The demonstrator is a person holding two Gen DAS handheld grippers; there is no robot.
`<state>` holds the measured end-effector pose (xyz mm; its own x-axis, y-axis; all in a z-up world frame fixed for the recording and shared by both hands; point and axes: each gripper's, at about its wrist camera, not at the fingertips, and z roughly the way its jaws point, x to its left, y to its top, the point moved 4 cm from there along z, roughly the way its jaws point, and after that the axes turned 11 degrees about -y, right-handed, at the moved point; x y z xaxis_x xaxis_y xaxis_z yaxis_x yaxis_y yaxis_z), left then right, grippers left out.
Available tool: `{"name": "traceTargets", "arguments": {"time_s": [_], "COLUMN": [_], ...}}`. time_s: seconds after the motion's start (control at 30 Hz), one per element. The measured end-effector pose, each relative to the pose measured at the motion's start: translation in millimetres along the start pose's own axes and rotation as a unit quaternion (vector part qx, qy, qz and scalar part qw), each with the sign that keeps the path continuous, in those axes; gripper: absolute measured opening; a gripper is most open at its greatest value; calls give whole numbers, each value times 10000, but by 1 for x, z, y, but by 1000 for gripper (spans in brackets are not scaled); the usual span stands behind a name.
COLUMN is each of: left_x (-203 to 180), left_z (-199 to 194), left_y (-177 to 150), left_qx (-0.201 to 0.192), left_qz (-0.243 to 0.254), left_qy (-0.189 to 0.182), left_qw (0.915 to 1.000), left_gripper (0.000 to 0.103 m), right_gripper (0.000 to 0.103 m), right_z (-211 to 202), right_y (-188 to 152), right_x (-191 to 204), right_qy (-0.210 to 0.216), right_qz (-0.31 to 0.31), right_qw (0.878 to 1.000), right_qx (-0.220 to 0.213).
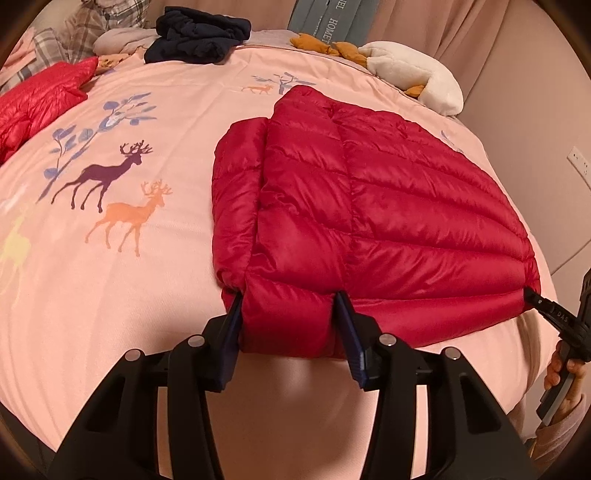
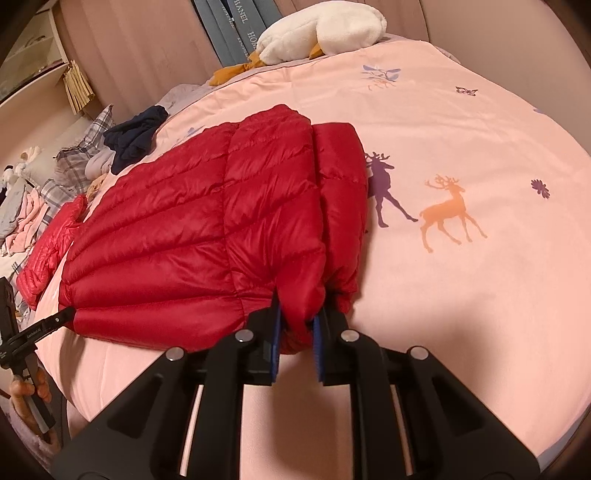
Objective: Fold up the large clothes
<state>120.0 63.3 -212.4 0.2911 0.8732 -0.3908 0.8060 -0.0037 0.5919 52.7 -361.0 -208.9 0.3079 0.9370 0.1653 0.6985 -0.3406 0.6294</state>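
Crimson quilted down jacket [image 1: 369, 206], shiny and puffy, lies flat on the pink bedspread printed with deer [image 1: 129, 258], its hem toward us at the near edge of the bed. We judge the sleeves already turned in: a padded strip sits doubled along each long side, so the body is narrowed to a tidy panel. What is left, as we read it, is the crosswise fold, hem carried up toward the collar.

Our left gripper [image 1: 291, 325] has its jaws clamped around a thick roll of the hem at one corner. Our right gripper [image 2: 297, 328] pinches the opposite hem corner in a much narrower bite, fabric bunched between its blue pads [image 2: 275, 343].

Farther out, a second, brighter red puffer jacket [image 1: 40, 99] waits unfolded, near a dark navy garment heap [image 1: 199, 35]. A white plush goose [image 2: 321, 33] rests by the headboard.
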Motion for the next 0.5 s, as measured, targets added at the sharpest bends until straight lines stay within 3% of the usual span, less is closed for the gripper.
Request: {"name": "traceTargets", "arguments": {"time_s": [0.17,0.3,0.33,0.37,0.5], "left_x": [3,-2,-5,-9,-23], "left_z": [-9,-24,-28,-31,-39], "left_y": [3,8,11,13,21], "left_qx": [-64,-262,-330,-399,-697], "left_qz": [7,233,307,375,602], "left_qy": [251,634,722,786,800], "left_qw": [9997,9974,9964,9954,9925], "left_gripper": [60,60,60,61,74], "right_gripper": [19,32,41,45,46], "right_z": [-12,-28,-33,-39,-47], "right_y": [6,15,17,21,28], "right_x": [-2,1,3,8,31], "right_qy": [-105,-684,-762,-752,-379], "right_qz": [-27,-226,-286,-351,-652], "right_qw": [9998,9955,9938,9922,9896], "right_qx": [-173,-617,-763,-930,-1225]}}
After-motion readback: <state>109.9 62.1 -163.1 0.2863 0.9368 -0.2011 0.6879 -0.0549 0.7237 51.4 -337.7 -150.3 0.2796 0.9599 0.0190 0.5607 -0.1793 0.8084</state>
